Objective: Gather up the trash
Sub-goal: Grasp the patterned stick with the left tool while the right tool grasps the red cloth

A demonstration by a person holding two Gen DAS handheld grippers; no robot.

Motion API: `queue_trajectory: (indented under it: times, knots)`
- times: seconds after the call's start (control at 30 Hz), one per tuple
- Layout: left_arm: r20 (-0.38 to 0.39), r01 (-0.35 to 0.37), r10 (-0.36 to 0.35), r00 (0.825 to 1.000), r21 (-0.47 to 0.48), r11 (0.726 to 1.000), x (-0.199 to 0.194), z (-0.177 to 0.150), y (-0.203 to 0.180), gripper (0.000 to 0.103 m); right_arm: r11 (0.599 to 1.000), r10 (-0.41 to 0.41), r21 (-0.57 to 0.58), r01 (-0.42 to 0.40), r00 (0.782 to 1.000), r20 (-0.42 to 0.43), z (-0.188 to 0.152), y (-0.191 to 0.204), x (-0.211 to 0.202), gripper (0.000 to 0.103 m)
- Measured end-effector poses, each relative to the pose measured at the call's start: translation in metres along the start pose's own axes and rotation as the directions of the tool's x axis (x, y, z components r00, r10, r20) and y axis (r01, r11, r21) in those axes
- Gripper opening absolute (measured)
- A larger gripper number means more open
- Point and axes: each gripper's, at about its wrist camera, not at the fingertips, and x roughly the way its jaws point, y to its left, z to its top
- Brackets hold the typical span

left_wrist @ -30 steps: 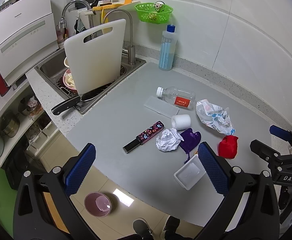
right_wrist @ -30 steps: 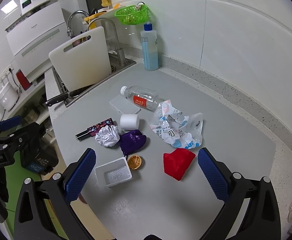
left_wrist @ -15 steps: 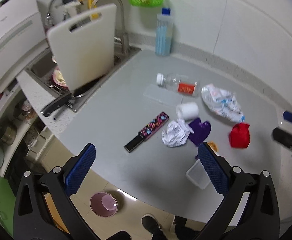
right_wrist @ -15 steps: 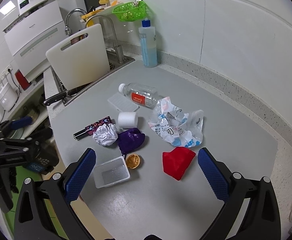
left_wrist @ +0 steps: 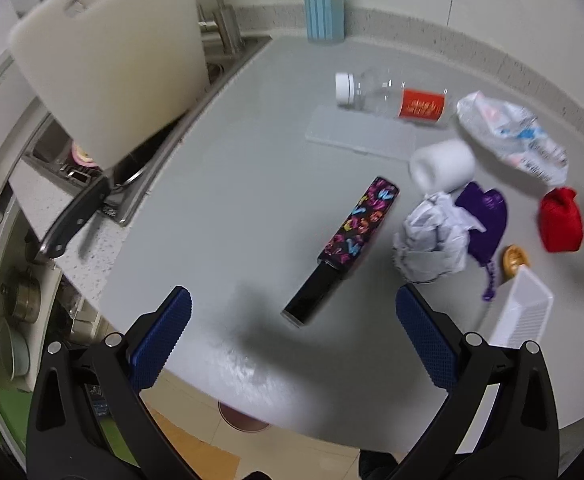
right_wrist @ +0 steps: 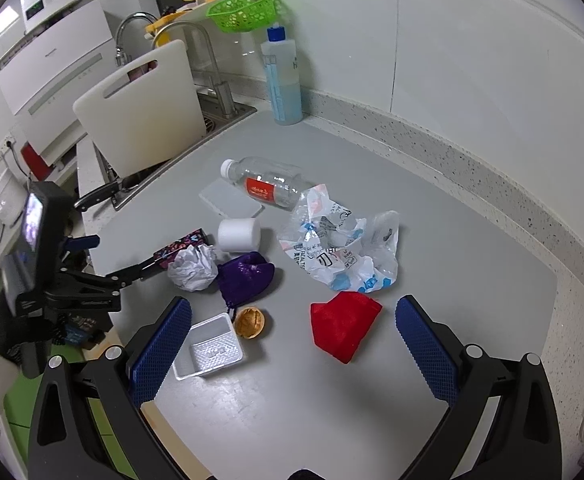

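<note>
Trash lies on the grey counter: a crumpled white paper ball, a crumpled plastic bag, an empty clear bottle, a red pouch, a purple pouch, a walnut shell and a small clear tray. A patterned stick-shaped case lies near the front edge. My left gripper is open and empty, just short of the case. My right gripper is open and empty above the red pouch and tray.
A white roll and a flat clear lid lie among the trash. A white cutting board leans in the sink at left, with a black-handled knife at its edge. A blue-capped bottle stands by the wall.
My left gripper has moved forward and down over the counter toward the patterned case. My right gripper has moved slightly closer to the trash. Both stay open.
</note>
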Motion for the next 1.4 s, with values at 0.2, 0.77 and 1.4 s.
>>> queue_trajectory:
  times: [0.2, 0.77, 1.4]
  knots:
    - [-0.027, 0.031, -0.03, 0.999, 0.037, 0.999, 0.027, 0.01, -0.002, 0.1, 1.0, -0.009, 0.012, 0.009, 1.0, -0.027, 0.004, -0.007, 0.012, 0.098]
    - [-0.071, 0.154, -0.145, 0.987, 0.158, 0.975, 0.057, 0.037, -0.027, 0.035, 0.997, -0.059, 0.052, 0.064, 0.994, -0.089, 0.004, -0.029, 0.043, 0.098]
    - [-0.051, 0.192, -0.193, 0.98, -0.034, 0.981, 0.025, 0.026, -0.006, 0.022, 0.995, -0.045, 0.075, 0.066, 0.966, -0.254, -0.022, -0.051, 0.116, 0.098]
